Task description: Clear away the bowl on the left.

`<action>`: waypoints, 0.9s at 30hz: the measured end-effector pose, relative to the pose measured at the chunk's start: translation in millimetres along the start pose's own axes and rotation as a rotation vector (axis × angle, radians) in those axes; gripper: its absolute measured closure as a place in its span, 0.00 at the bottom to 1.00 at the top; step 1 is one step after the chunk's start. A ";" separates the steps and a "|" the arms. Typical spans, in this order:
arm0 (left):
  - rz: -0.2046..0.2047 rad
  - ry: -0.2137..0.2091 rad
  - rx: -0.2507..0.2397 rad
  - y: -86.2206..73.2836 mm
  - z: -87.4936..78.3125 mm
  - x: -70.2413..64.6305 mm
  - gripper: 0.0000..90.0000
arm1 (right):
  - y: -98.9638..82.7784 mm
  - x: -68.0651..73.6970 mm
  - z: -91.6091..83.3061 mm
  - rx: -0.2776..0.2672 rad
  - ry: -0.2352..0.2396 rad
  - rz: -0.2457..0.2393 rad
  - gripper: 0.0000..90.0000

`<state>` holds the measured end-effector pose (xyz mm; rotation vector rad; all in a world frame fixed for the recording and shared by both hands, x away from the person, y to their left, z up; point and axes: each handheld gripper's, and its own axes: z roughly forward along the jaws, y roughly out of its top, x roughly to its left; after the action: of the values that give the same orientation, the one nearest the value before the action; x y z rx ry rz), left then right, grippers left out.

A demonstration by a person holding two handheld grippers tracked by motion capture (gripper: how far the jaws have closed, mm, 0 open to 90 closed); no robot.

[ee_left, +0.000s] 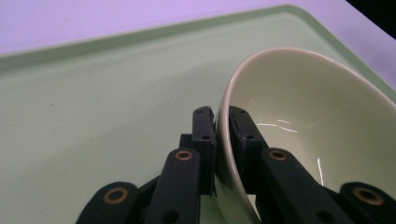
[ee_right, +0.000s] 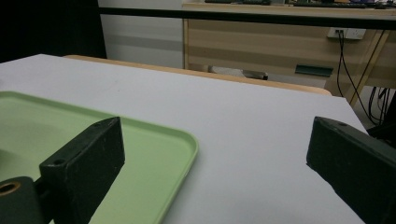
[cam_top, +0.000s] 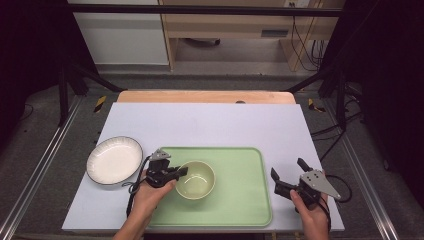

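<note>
A pale green bowl [cam_top: 195, 179] sits on the green tray [cam_top: 240, 200] in the high view. My left gripper [cam_top: 181, 171] is shut on the bowl's left rim. In the left gripper view the bowl [ee_left: 308, 116] is pinched at its rim, one jaw outside the wall and one inside, at my left gripper [ee_left: 221, 122]. My right gripper [cam_top: 286, 174] rests on the table to the right of the tray with its jaws wide apart and nothing between them. In the right gripper view my right gripper [ee_right: 215, 154] looks across the tray's corner [ee_right: 177, 149] and the white table.
A white plate [cam_top: 114, 160] with a dark rim lies on the table left of the tray. The table's far wooden edge [cam_top: 205, 96] and a metal frame stand beyond. A wooden desk [ee_right: 280, 42] with cables stands behind the table.
</note>
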<state>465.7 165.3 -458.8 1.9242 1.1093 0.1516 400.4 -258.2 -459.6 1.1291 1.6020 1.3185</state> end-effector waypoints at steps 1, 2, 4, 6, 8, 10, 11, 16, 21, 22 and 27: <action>-0.002 -0.001 -0.001 0.0 0.1 0.1 0.91 | 0.0 0.1 0.0 0.000 0.000 0.000 0.05; 0.000 0.000 -0.002 0.0 0.1 0.0 0.91 | 0.0 0.1 0.0 0.000 0.000 -0.001 0.05; 0.001 0.000 -0.002 0.0 0.1 -0.1 0.91 | 0.0 0.0 0.0 0.000 0.000 0.000 0.05; 0.000 -0.002 -0.004 0.0 0.1 0.1 0.91 | 0.0 -0.1 -0.1 0.000 0.000 0.001 0.05; 0.003 -0.001 -0.005 0.0 0.1 0.0 0.91 | 0.0 -0.2 -0.1 0.001 0.000 0.001 0.05; 0.003 -0.002 -0.006 0.0 0.1 0.0 0.91 | 0.0 0.0 0.0 0.000 0.001 0.001 0.05; 0.002 -0.003 -0.007 -0.1 0.1 0.1 0.91 | 0.0 0.1 0.0 0.001 0.001 0.000 0.05; 0.000 -0.006 -0.010 -0.1 -0.1 0.5 0.91 | -0.1 0.1 0.1 0.002 0.002 0.000 0.05; 0.020 0.001 -0.020 0.4 -1.1 -0.2 0.90 | -0.1 0.2 0.1 0.002 0.002 0.001 0.05; 0.028 0.005 -0.023 0.8 -1.7 -0.3 0.89 | -0.2 0.1 0.2 0.002 0.002 -0.001 0.05; 0.064 0.023 -0.044 3.0 -6.8 -2.8 0.77 | -0.2 0.2 0.0 0.003 0.002 0.002 0.05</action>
<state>462.6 166.9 -451.7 1.9239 1.0512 0.2320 400.3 -258.0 -459.8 1.1317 1.6050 1.3196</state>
